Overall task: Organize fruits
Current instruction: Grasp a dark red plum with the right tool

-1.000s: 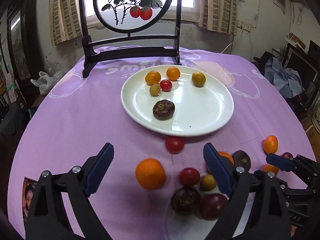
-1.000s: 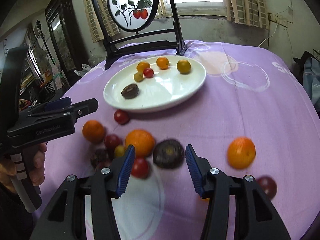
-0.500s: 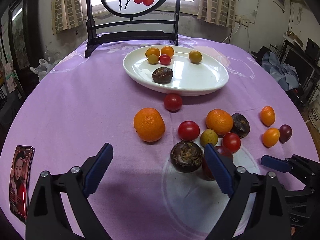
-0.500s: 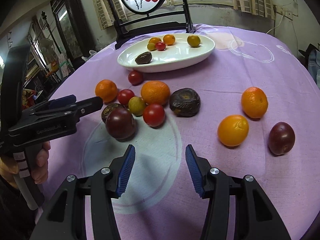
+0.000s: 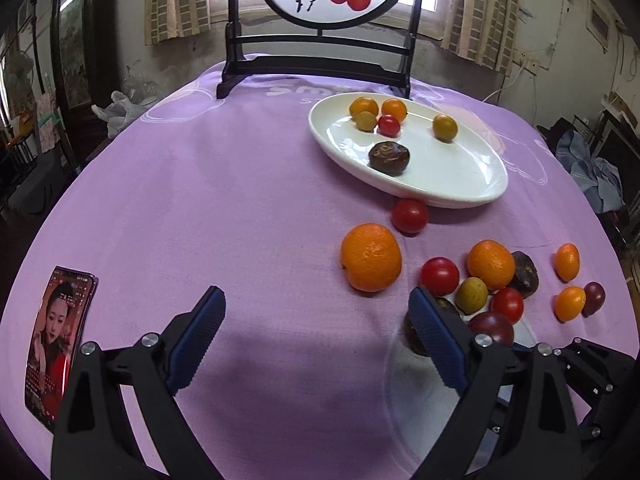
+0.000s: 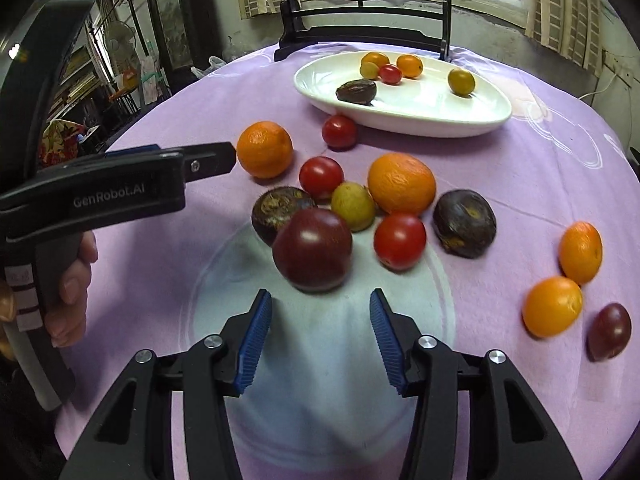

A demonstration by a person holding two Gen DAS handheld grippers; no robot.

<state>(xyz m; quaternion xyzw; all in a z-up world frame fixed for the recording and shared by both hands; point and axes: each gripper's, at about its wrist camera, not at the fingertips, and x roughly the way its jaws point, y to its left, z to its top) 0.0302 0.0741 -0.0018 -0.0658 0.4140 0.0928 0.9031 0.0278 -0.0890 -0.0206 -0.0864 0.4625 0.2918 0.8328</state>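
My right hand-held gripper [image 6: 320, 332] pointed down at the purple-clothed counter [image 6: 520, 184], its blue pads partly spread after just closing in a little, with only cloth between them. Just ahead of its tips sat a dark purple plum [image 6: 313, 249], not touched by either pad. Behind the plum clustered a brown wrinkled fruit [image 6: 276, 210], a yellow-green fruit [image 6: 353, 205], a red tomato [image 6: 400, 240] and a large orange [image 6: 401, 182]; a second brown wrinkled fruit [image 6: 464, 222] lay just right of that group. Farther off to the right lay two small oranges [image 6: 580, 252] and a dark plum [image 6: 609, 330], near one another. Far ahead stood the white plate [image 6: 420, 120] carrying small orange, yellow and red fruits and one brown one, with a lone red tomato [image 6: 339, 131] just in front of its rim.

My left hand-held gripper [image 5: 316, 336] was spread wide over bare cloth, gripping nothing. Its right finger [image 5: 434, 332] partly hid a brown fruit, and the fruit cluster lay ahead and to its right, an orange [image 5: 370, 257] nearest the gap. A phone [image 5: 58, 344] lay flat at the far left. In the right view, my left hand [image 6: 72, 288] gripped the other tool's handle.
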